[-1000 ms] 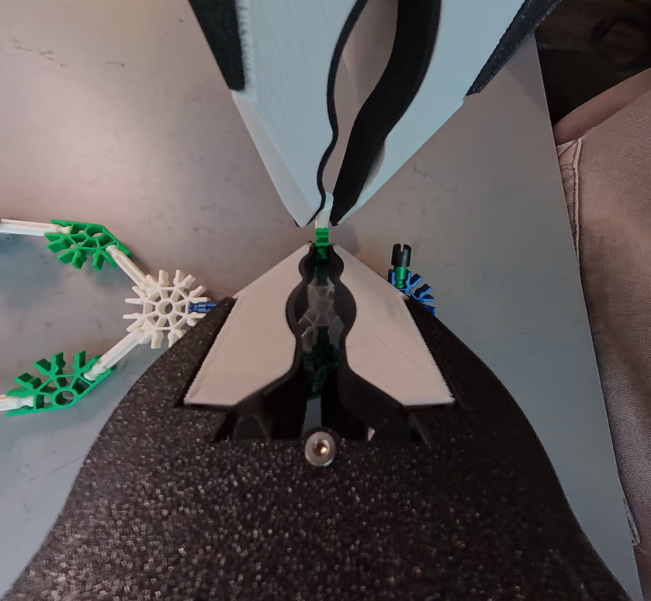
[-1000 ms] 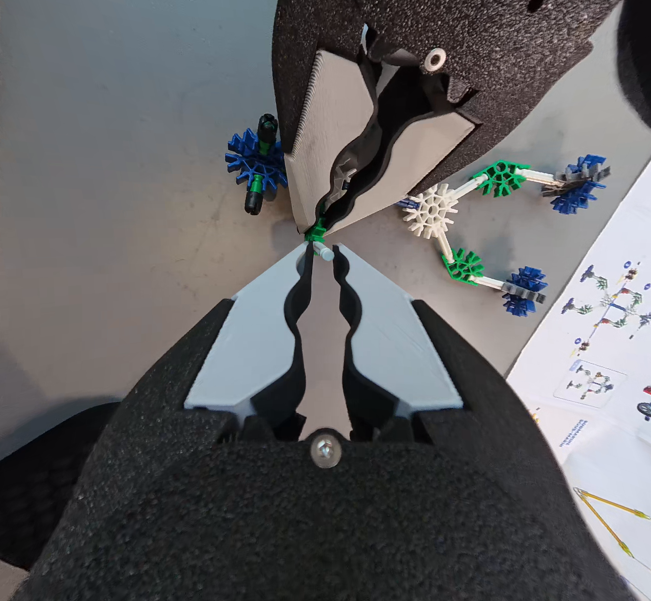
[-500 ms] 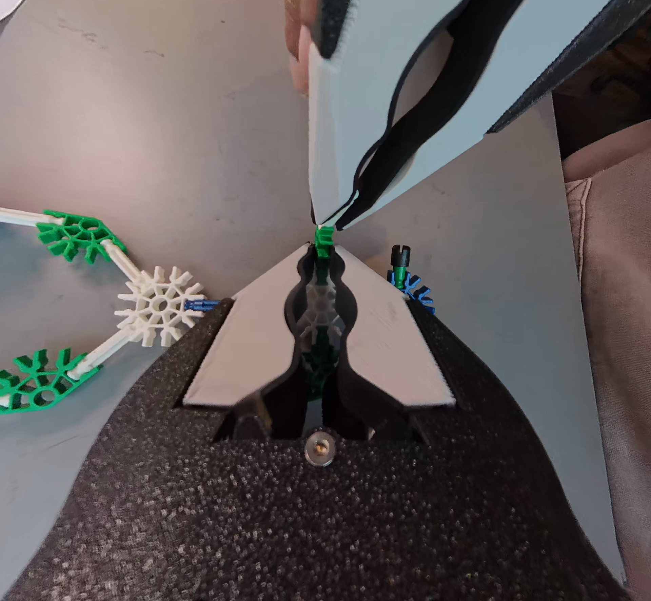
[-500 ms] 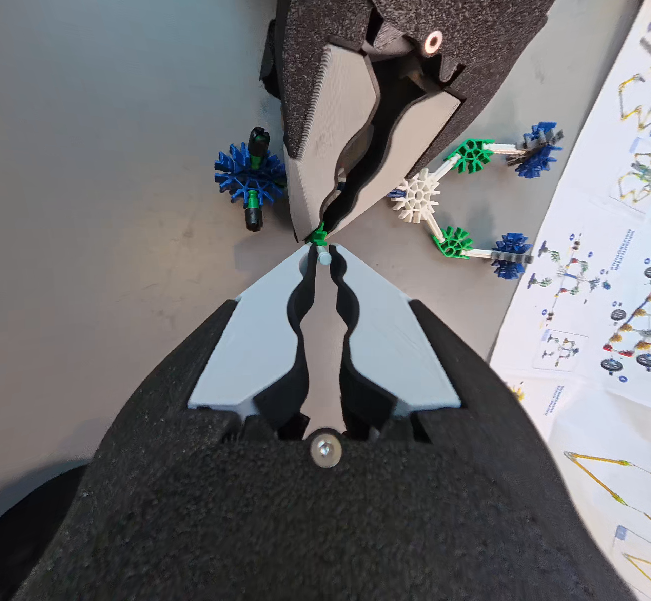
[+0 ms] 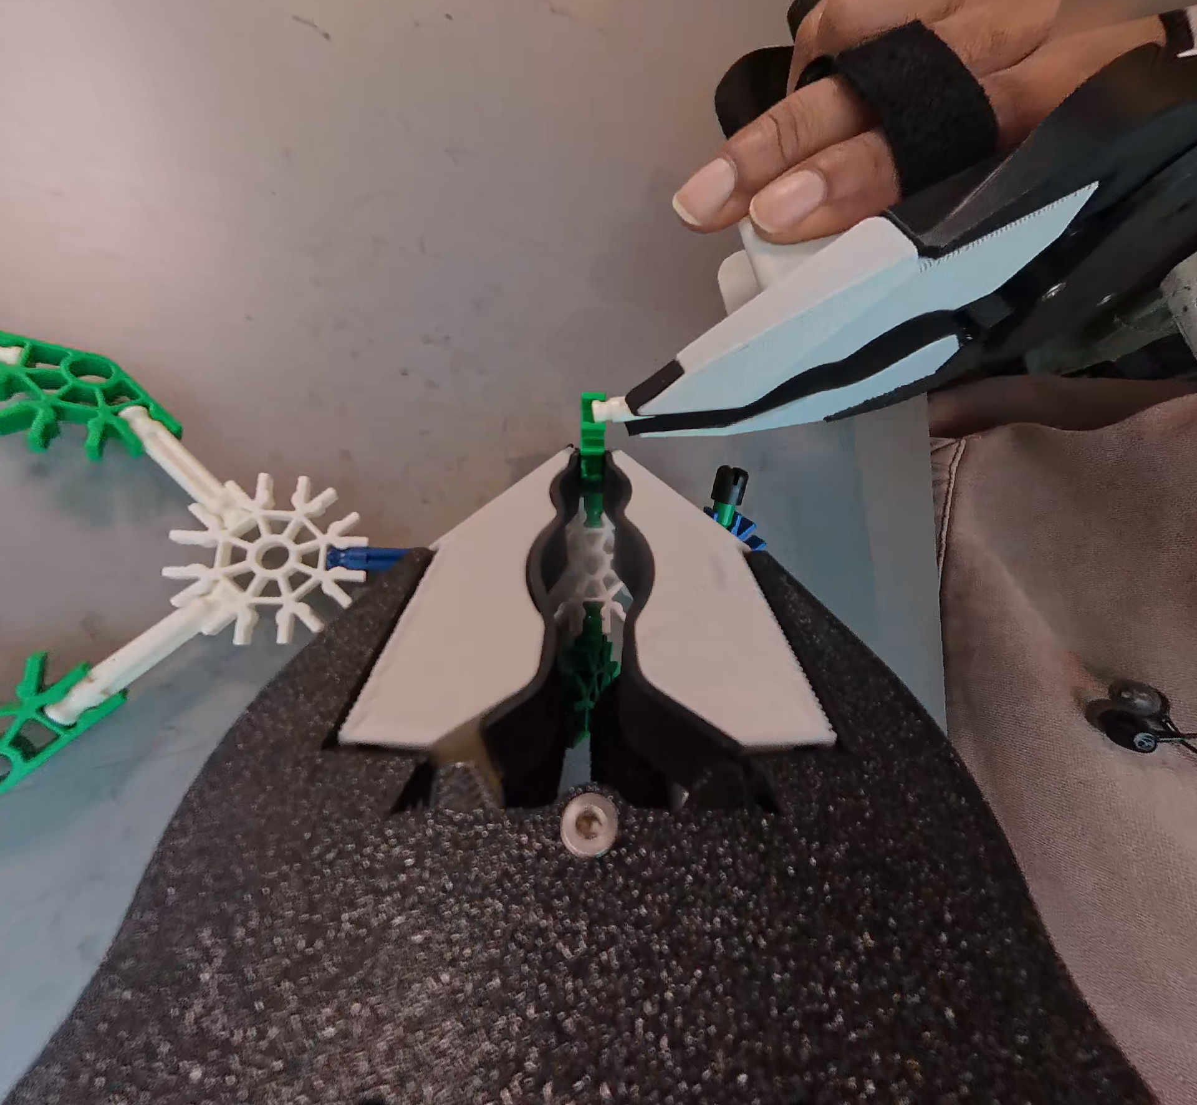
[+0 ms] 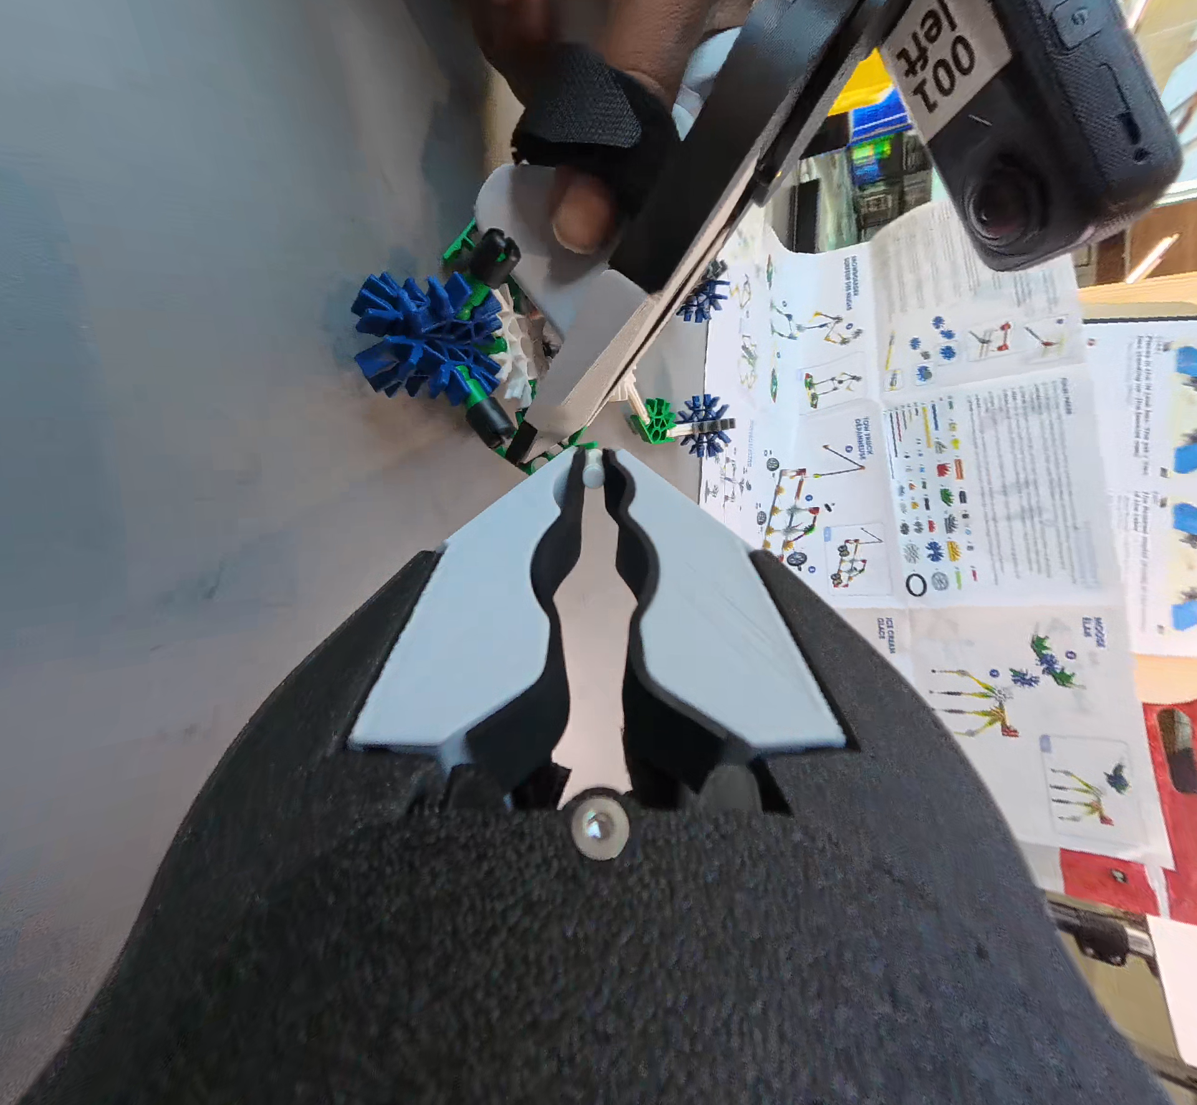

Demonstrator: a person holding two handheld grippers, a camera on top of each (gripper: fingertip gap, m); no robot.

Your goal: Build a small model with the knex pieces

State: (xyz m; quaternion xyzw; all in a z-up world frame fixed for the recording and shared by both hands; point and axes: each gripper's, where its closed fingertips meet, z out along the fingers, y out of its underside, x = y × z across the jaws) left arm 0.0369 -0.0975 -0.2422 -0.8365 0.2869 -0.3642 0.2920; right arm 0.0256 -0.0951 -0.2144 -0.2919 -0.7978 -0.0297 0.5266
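Left gripper (image 5: 592, 458) and right gripper (image 6: 591, 466) are meeting tip to tip, each clamping a toy construction part.

The left gripper is gripping a green-and-white connector assembly (image 5: 592, 562) between closed fingers, its green clip (image 5: 591, 426) projecting past the tips. The right gripper is pinching a short white rod (image 6: 591, 472), whose end is touching that clip. A white snowflake connector (image 5: 262, 557) with green pieces is lying on the grey table (image 5: 324, 167) to the left; instruction sheets (image 6: 939, 491) are lying nearby.

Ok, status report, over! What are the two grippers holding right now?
Left gripper shut on green-and-white connector piece. Right gripper shut on white rod, its tip at the green connector. Nothing between them.
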